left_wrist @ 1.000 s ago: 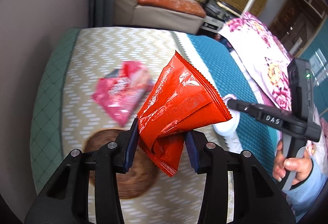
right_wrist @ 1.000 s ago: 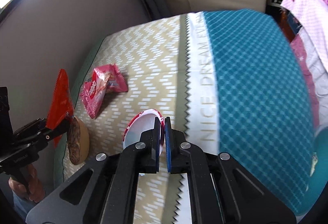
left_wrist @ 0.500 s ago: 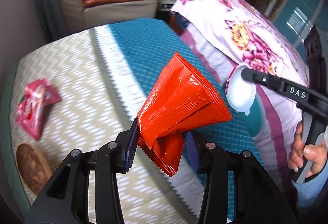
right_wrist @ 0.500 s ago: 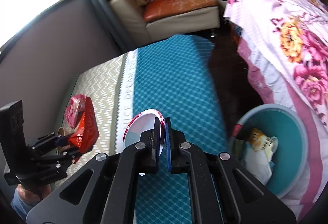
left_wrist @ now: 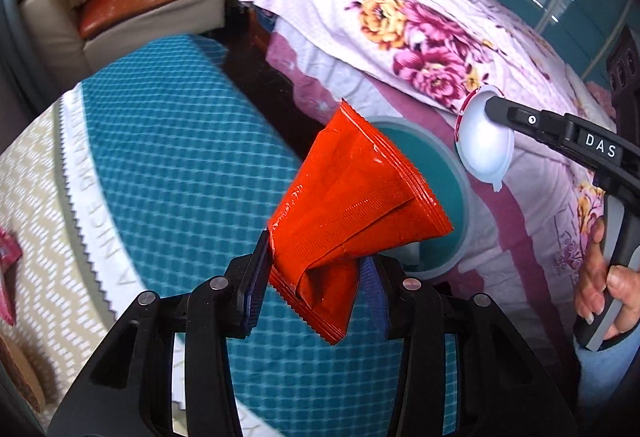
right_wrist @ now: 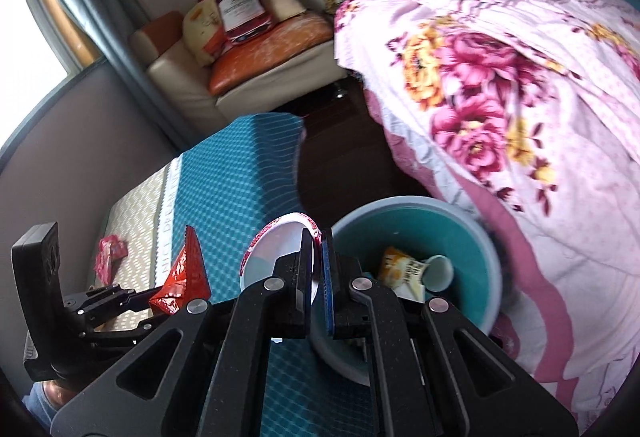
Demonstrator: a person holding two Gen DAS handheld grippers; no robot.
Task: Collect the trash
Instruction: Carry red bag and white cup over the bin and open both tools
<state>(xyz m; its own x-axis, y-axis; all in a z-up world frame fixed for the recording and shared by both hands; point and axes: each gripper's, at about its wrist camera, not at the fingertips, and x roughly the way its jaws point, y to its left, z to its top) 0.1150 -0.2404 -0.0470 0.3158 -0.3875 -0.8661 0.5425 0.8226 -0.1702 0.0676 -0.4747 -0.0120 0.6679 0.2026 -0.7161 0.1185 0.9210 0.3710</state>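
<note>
My left gripper (left_wrist: 316,277) is shut on a crumpled red snack wrapper (left_wrist: 352,205), which hangs above the teal mat just short of the teal trash bin (left_wrist: 460,173). The right gripper (right_wrist: 318,257) is shut on the rim of a white plastic cup with a red edge (right_wrist: 272,249), held at the bin's left rim (right_wrist: 404,203). Inside the bin lie a yellow packet (right_wrist: 398,267) and a pale cup (right_wrist: 438,271). The left wrist view shows the right gripper (left_wrist: 490,109) with that cup (left_wrist: 484,145) over the bedspread. The right wrist view shows the left gripper (right_wrist: 154,301) with the wrapper (right_wrist: 182,273).
A pink wrapper (right_wrist: 110,251) lies far back on the beige zigzag mat (left_wrist: 36,205). The bed with a floral cover (right_wrist: 520,97) rises right behind the bin. An armchair with bags (right_wrist: 248,49) stands at the far wall. A dark floor gap (right_wrist: 340,157) separates mat and bed.
Both grippers have swung from over the beige mat to the right, across the teal mat, to the bin. The bin has come into both views. Each grip is unchanged.
</note>
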